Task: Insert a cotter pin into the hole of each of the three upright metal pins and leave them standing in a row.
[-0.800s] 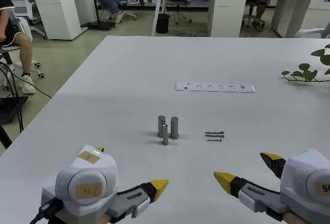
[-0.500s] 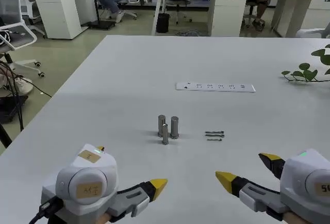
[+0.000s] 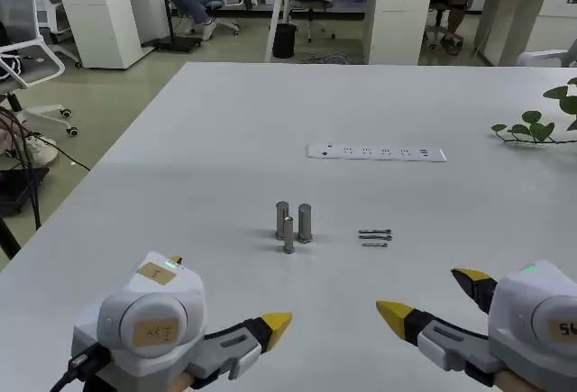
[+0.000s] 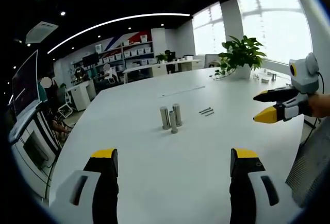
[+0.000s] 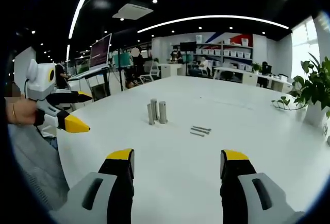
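Notably, the head view catches a power strip (image 3: 376,152) beyond the pins (image 3: 293,223).

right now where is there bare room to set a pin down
Bare white tabletop between left gripper, right gripper and three upright grey metal pins, and from those to the white power strip. Crowded: pins beside three thin cotter pins.

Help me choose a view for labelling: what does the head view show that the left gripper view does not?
Head view: the left gripper from above, rounded body included. Left gripper view: bright windows and a potted plant. Both: three upright metal pins, three cotter pins lying beside them, and the open right gripper.
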Demonstrator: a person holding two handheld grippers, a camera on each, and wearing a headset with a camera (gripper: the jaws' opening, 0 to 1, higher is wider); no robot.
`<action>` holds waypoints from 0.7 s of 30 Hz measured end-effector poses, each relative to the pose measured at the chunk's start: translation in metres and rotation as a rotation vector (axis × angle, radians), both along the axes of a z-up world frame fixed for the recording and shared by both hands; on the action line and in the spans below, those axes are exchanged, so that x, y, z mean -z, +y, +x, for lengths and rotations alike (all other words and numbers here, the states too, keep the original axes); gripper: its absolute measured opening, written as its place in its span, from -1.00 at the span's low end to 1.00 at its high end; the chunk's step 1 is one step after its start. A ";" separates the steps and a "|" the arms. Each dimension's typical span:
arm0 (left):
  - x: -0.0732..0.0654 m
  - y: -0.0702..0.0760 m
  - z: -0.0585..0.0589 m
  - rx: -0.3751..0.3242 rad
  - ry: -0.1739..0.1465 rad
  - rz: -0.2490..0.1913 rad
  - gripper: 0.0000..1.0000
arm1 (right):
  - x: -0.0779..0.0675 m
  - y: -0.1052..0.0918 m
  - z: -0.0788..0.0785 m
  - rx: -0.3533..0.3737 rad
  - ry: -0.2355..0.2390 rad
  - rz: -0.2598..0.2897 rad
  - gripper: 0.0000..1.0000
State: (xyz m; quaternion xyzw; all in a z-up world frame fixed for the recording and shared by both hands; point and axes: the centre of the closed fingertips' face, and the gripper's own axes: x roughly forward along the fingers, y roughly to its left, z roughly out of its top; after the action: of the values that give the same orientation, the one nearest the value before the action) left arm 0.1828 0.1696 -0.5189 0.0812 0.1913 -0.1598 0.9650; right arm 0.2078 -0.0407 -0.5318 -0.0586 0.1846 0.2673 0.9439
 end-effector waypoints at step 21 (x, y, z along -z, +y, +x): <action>0.001 -0.001 -0.001 0.010 0.004 0.017 0.73 | 0.000 0.001 -0.001 -0.003 0.003 0.007 0.27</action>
State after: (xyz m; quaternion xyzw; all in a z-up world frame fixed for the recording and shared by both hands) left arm 0.1820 0.1683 -0.5197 0.0898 0.1941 -0.1633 0.9631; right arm 0.2073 -0.0395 -0.5315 -0.0552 0.1852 0.2695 0.9434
